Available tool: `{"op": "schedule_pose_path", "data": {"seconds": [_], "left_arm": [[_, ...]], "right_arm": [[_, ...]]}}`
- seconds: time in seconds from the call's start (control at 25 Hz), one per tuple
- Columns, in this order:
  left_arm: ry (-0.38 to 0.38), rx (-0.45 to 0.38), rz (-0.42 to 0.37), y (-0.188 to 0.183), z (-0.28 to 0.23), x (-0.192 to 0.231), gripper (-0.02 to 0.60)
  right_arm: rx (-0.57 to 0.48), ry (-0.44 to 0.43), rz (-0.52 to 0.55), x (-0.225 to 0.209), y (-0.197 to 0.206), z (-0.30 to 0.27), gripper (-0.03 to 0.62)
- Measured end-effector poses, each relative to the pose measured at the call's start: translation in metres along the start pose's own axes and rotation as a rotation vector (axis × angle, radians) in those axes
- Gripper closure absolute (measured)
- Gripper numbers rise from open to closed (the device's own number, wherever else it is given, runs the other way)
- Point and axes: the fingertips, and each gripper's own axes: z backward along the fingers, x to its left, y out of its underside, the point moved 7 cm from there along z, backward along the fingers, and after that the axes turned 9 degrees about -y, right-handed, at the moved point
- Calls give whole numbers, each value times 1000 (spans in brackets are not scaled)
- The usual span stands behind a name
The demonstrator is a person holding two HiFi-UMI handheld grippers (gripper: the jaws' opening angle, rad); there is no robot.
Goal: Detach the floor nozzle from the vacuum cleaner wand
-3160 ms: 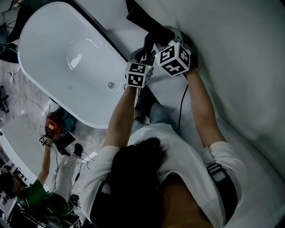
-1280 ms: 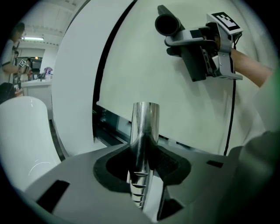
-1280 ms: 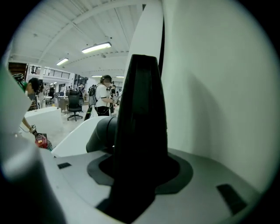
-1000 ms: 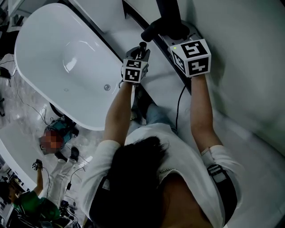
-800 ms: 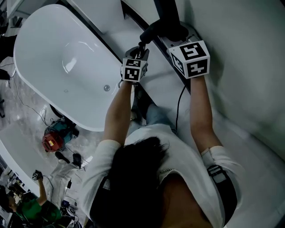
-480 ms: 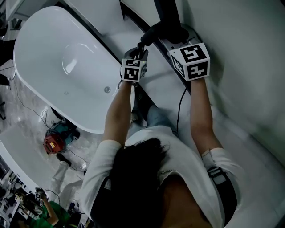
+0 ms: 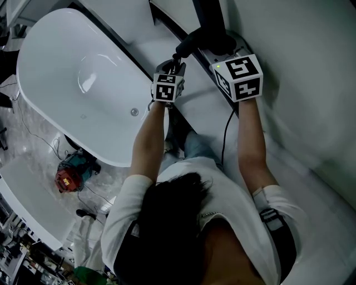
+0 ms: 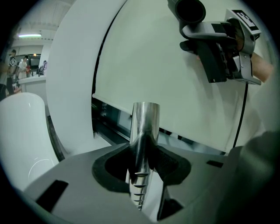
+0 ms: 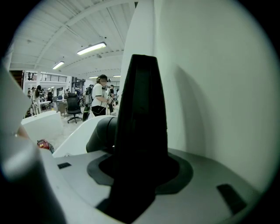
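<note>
- A few seconds back the two claws sat bunched together over the joint. Now they are apart, and over the last second neither has shifted to speak of.
- Left claw [image 8: 142,165] is closed partway round the wand [image 8: 145,124], pads pressing on both sides. The tube's top end shows open and bare, with nothing plugged onto it.
- Right claw [image 9: 138,175] is clamped, at a wider set, on the floor nozzle [image 9: 142,100]. It is held in the air by the white wall [image 7: 300,67], just past the far rim of the bathtub [image 7: 67,83] (nothing carries it but the claw).
- In the left gripper view the nozzle's round socket mouth [image 8: 190,9] hangs clear of the tube end, up and to the right.
- We judge the detaching done: the pieces are parted, one per claw. What is left, if anything, is setting them down.
- Wand: polished metal, mirror-bright, a straight round tube with a row of small notches low on its length.
- Nozzle: matte black plastic, tapering upward, with a smooth grey elbow neck [image 9: 101,133] at its side.
- Claw linings: dark, dull and rubbery-looking, set in pale grey bodies.
- Bathtub: glossy white, oval, with a small drain in its floor.
</note>
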Motion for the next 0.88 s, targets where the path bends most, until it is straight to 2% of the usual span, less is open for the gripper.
{"op": "schedule_pose_path", "data": {"seconds": [0.36, 0.68, 0.88], "left_arm": [[7, 11, 3, -1, 0, -3, 443], [-17, 7, 18, 0, -1, 1, 441], [-14, 22, 53, 6, -2, 3, 401]], "right_arm": [[-12, -12, 3, 0, 1, 0, 379], [-4, -16, 4, 2, 2, -1, 379], [-2, -13, 6, 2, 3, -2, 379]]}}
